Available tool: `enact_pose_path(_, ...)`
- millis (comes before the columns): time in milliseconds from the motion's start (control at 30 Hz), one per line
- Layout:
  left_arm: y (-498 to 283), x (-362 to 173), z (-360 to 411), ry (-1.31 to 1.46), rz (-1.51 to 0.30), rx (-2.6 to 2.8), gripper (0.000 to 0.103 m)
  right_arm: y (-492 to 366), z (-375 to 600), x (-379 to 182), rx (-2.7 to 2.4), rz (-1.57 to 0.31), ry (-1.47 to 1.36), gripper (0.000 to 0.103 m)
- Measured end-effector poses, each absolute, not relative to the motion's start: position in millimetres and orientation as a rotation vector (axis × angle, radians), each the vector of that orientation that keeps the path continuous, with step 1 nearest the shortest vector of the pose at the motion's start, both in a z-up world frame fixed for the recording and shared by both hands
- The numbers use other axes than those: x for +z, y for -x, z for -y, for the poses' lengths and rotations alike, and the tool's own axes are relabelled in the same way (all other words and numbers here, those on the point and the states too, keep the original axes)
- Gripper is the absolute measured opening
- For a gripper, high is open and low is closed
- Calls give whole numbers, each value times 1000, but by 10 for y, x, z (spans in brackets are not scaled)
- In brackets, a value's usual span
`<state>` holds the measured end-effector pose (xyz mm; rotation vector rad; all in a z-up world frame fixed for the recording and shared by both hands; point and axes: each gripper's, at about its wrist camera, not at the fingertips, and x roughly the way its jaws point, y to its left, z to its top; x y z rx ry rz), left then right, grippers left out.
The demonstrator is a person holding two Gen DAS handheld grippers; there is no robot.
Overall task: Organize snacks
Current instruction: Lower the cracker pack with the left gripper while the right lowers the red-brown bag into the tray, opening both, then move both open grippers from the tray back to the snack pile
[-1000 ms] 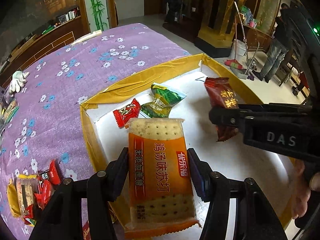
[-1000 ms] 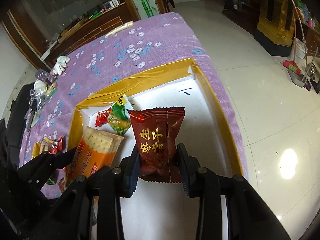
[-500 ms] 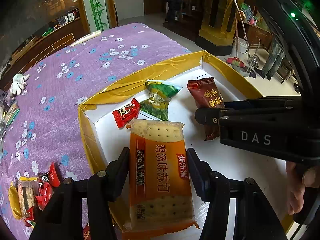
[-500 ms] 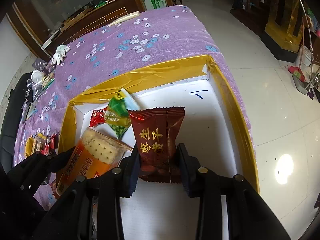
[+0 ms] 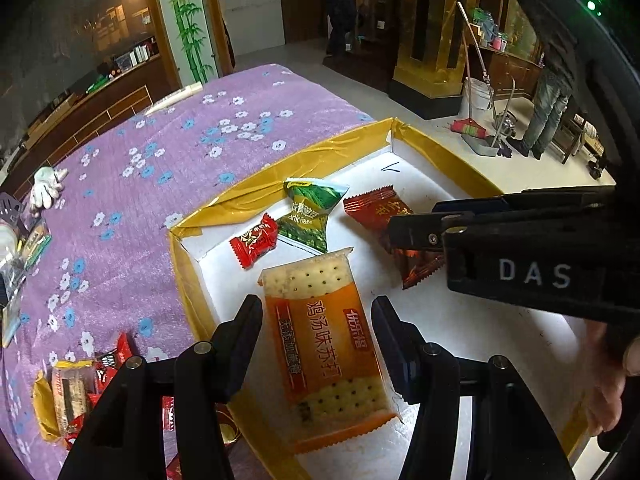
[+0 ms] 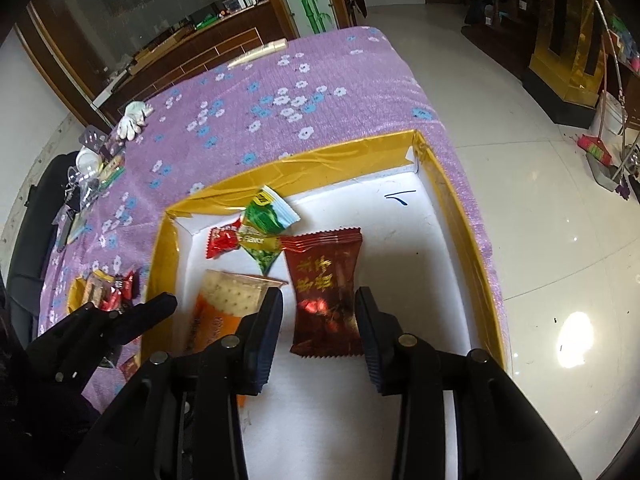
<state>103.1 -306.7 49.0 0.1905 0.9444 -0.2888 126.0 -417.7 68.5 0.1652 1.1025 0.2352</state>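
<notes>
both tools have let go since half a second ago: jaws that were clamped on packets now stand apart, packets lying in the tray. tray [image 5: 436,148] is a white box with yellow-taped walls on the purple flowered desk [image 5: 168,168]. left tool [image 5: 316,332] sits spread around the orange cracker pack [image 5: 332,356], flat near the tray's left wall. right tool [image 6: 318,320] is spread around the dark red packet [image 6: 324,288], beside the crackers. crackers look light but brittle, so pinch the long edges gently. red foil's probably slippery and crinkly; grab mid-body.
</notes>
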Motion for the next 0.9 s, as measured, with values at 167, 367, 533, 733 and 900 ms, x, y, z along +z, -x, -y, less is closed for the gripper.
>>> enact_pose_path(167, -968, 565, 3053, -199, -922, -293, 60, -1152, 4154, 799, 242, -1082, -185, 36)
enact_pose_path(367, -871, 664, 2995, -205, -890, -301, 60, -995, 4104, 887, 237, -1067, -203, 36)
enact_pose_path(533, -771, 742, 2903, -198, -873, -306, 60, -896, 4043, 950, 237, -1058, -217, 36)
enact_pose_path(733, -647, 810, 2725, -185, -859, -303, 61, -755, 3841, 1033, 252, -1044, -216, 36)
enact_pose_path(900, -534, 874, 2497, -176, -846, -284, 61, -664, 3621, 1092, 277, -1037, -213, 36)
